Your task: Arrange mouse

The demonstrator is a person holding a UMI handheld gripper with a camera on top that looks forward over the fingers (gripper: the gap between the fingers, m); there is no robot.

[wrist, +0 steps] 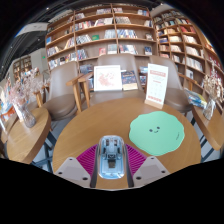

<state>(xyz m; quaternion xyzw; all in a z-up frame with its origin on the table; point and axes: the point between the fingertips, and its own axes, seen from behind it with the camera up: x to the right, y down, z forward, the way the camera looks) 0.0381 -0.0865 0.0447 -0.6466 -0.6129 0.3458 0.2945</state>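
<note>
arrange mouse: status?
Done: the hand-held gripper has the mouse between its fingers, apparently clamped. In hand: carrying it over the round wooden table. Left: setting it on the green mouse pad, which is bare.

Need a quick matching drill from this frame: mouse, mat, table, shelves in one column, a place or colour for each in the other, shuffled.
Things:
1. mouse
2. mat
3. table
4. shelves

Descriptions:
A. round, wooden, bears the other items
B. pale green, ahead of the fingers and to the right
C. between the gripper fingers, gripped by the pads
D. far behind, lined with books

Pairs: 1-C, 2-B, 3-A, 4-D
</note>
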